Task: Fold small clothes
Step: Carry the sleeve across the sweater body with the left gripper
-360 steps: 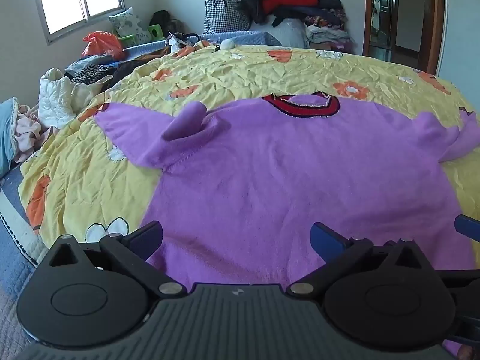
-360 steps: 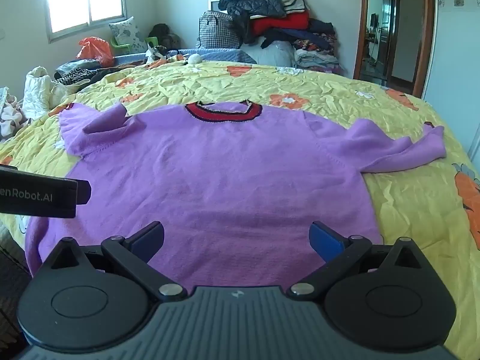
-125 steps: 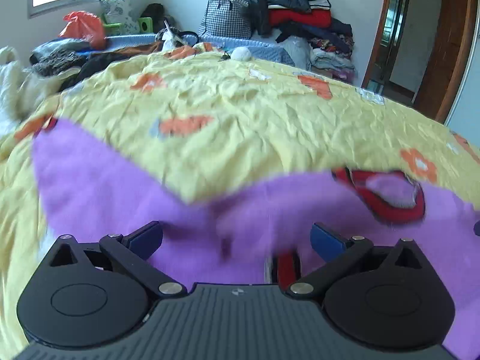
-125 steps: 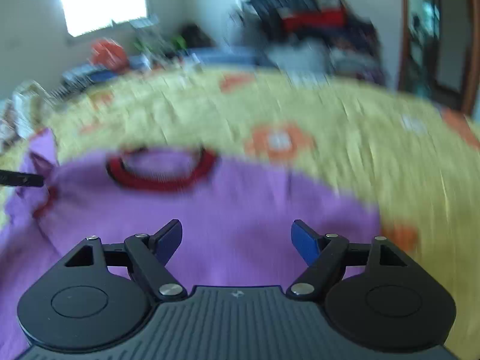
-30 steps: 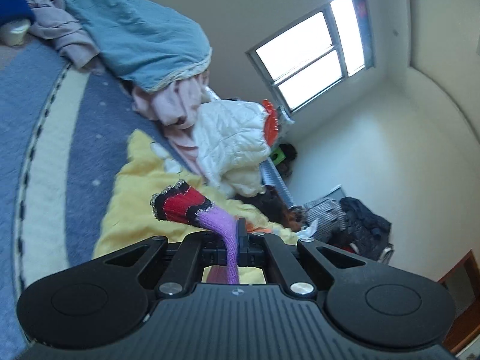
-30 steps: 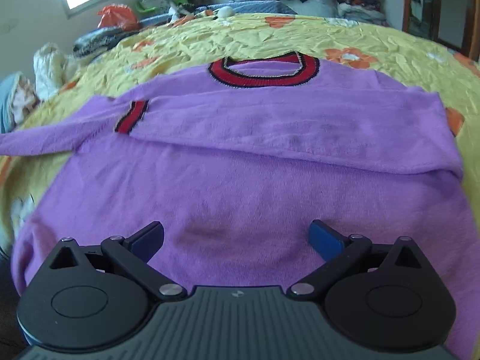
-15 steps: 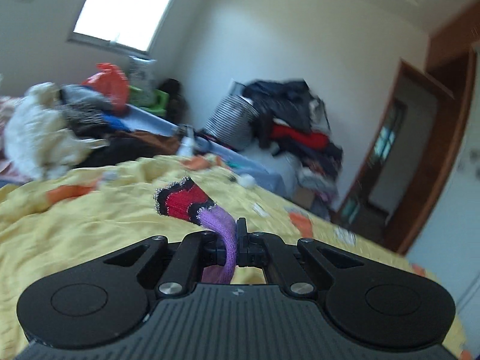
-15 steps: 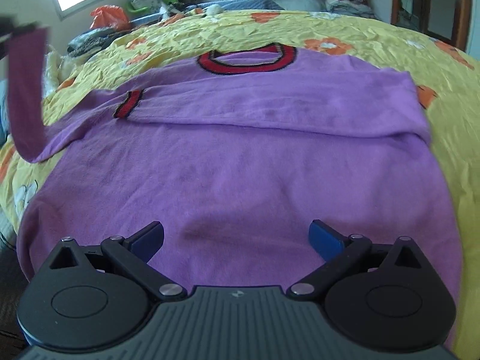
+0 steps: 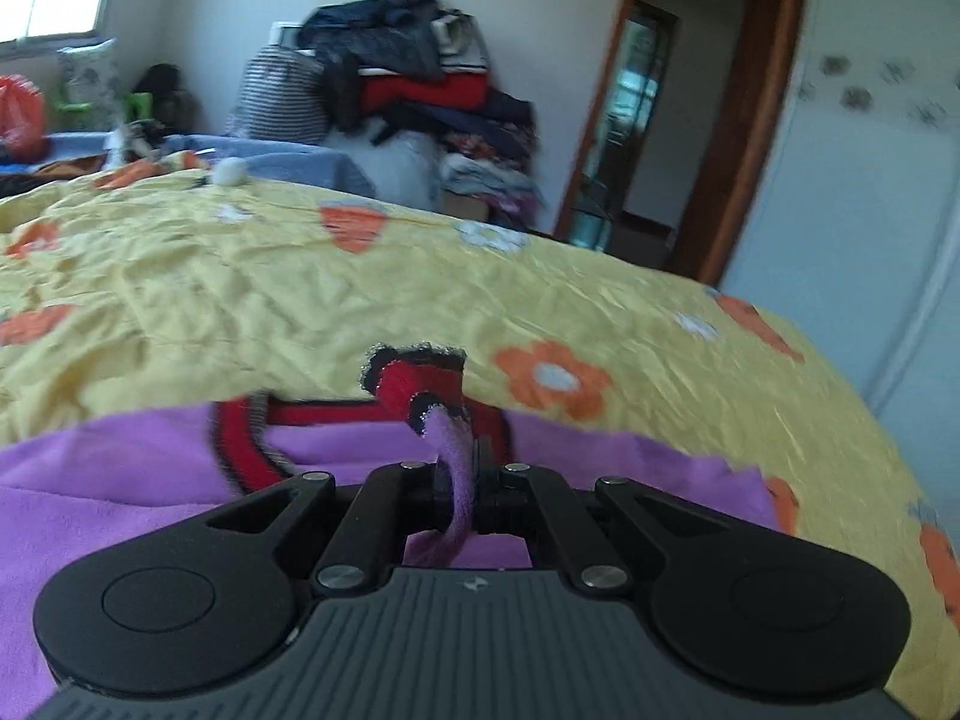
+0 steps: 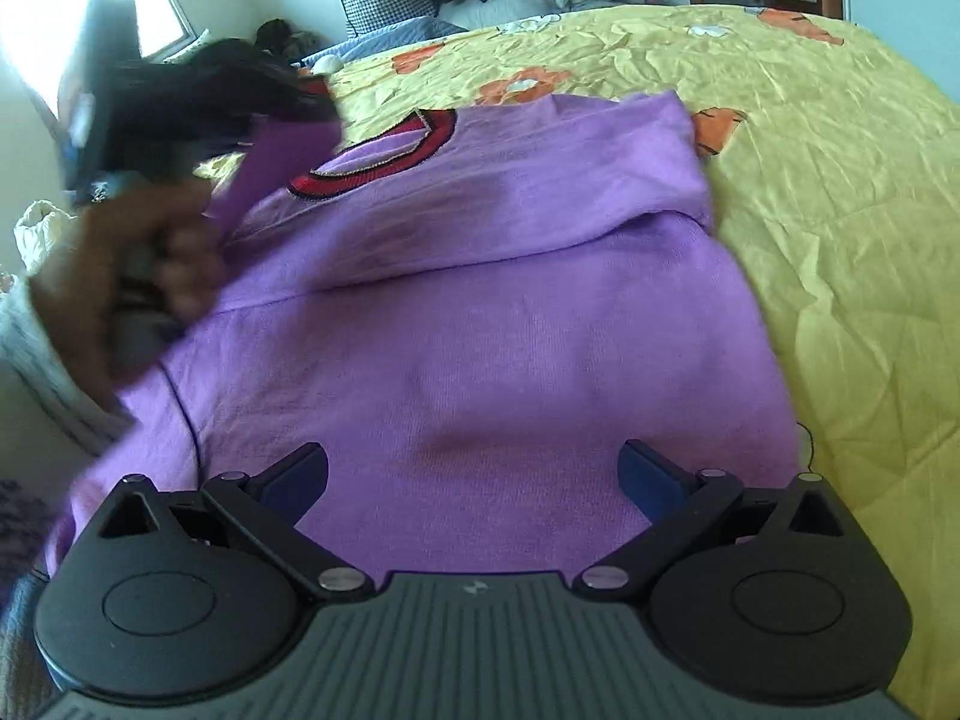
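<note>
The left gripper (image 9: 465, 480) has its jaws pinched together on the purple sleeve (image 9: 456, 468) just behind its red cuff (image 9: 420, 381), while the right gripper (image 10: 474, 474) hovers with jaws wide apart and empty over the sweater's (image 10: 480, 330) hem. The sweater lies flat on the yellow bed cover (image 10: 840, 180), its red collar (image 10: 384, 156) toward eleven o'clock. It looks soft, light and limp, so I'd take it by cuffs, hem corners or shoulder seams.

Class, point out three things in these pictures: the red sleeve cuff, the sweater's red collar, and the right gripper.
red sleeve cuff (image 9: 420, 381), left wrist view, red band.
red collar (image 10: 384, 165), right wrist view, front band.
right gripper (image 10: 474, 474), right wrist view, midway between open fingertips.
</note>
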`<state>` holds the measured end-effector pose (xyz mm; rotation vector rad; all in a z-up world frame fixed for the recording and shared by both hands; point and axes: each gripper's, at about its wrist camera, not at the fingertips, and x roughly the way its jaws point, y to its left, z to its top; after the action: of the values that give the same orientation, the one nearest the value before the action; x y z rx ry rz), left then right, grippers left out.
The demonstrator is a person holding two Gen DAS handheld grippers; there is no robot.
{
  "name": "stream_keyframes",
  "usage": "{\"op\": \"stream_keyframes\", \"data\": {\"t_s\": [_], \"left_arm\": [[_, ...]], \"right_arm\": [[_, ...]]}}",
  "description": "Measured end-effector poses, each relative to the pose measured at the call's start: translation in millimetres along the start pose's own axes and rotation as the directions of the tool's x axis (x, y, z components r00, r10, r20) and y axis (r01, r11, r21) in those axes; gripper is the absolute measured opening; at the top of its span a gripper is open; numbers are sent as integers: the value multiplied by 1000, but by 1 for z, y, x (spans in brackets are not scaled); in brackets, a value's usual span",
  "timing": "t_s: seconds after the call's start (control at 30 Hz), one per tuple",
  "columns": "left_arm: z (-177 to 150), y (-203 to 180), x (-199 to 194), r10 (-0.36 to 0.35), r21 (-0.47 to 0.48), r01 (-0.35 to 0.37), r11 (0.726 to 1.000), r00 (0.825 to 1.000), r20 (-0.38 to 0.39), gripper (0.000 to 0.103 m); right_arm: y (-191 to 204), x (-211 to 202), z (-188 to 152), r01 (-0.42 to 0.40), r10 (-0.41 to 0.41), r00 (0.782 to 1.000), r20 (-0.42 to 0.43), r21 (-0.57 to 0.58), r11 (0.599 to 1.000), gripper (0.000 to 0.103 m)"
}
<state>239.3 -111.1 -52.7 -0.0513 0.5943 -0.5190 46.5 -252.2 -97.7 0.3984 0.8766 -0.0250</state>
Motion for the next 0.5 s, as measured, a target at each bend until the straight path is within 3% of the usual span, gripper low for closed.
{"op": "stream_keyframes", "data": {"t_s": [0.17, 0.5], "left_arm": [[0, -40, 15, -103, 106, 106, 989, 994, -30, 2], [-15, -80, 37, -157, 217, 171, 961, 984, -80, 2]], "right_arm": [[5, 1, -3, 24, -24, 1000, 5, -26, 999, 103], [6, -3, -6, 27, -27, 1000, 1, -50, 998, 103]]}}
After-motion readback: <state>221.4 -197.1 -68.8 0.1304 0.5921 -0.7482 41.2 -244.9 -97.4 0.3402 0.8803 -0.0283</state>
